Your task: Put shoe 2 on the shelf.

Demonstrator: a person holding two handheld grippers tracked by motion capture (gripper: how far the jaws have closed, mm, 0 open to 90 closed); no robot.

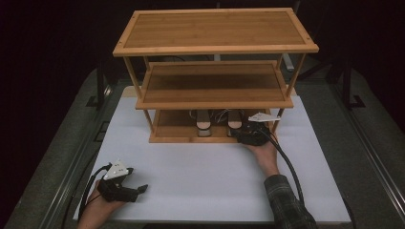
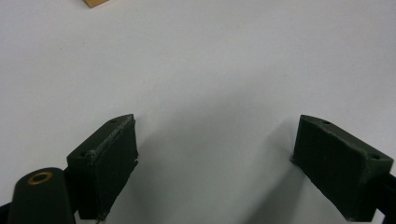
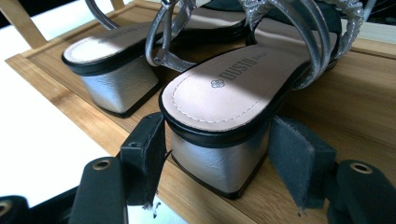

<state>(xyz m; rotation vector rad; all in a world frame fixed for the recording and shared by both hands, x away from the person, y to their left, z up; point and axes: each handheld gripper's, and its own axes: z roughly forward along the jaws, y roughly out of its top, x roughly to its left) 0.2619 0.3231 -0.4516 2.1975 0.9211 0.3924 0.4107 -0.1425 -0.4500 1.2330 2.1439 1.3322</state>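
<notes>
1. Right gripper [image 3: 217,161] reaches to the bottom shelf of the bamboo rack [image 1: 215,47], its jaws set on either side of the silver block heel of the near sandal [image 3: 219,112]; whether they press it I cannot tell
2. Second sandal [image 3: 116,65] stands just beside the first on the same shelf
3. Left gripper [image 2: 215,158] hangs with jaws spread wide and empty over the white table [image 2: 210,60], well apart from the rack

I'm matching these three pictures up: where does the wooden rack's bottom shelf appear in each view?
High view: bottom shelf at centre, its front edge on the white table.
Left gripper view: probably the tan corner at the top edge, left.
Right gripper view: bottom shelf runs diagonally across, under a sandal.
Shared landmark: the white table.
</notes>
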